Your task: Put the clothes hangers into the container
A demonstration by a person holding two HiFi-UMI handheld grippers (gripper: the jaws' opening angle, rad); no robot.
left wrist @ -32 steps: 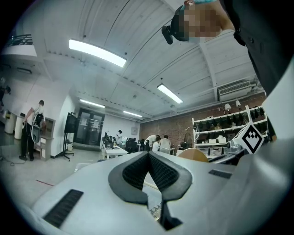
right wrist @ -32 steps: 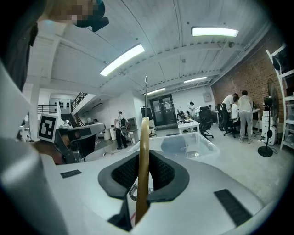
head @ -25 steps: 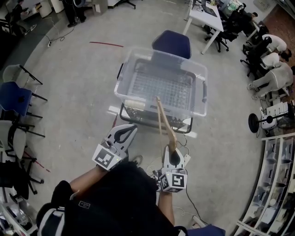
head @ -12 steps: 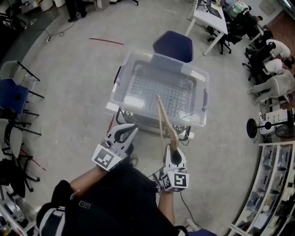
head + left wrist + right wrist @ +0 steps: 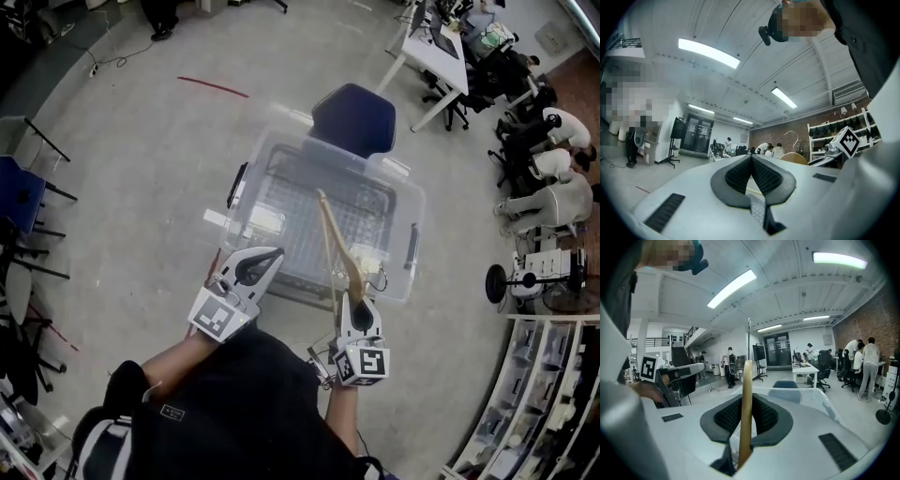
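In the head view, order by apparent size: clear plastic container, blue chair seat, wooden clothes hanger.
1. clear plastic container
2. blue chair seat
3. wooden clothes hanger: long but thin, and nearer the camera, so unsure against the chair.

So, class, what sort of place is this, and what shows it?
Probably an open-plan lab or workshop office: a white work desk, seated people busy nearby, and storage shelving along one side.

Grey floor (image 5: 122, 169), blue chair (image 5: 354, 117), white desk (image 5: 441, 58), ceiling strip lights (image 5: 731, 289).
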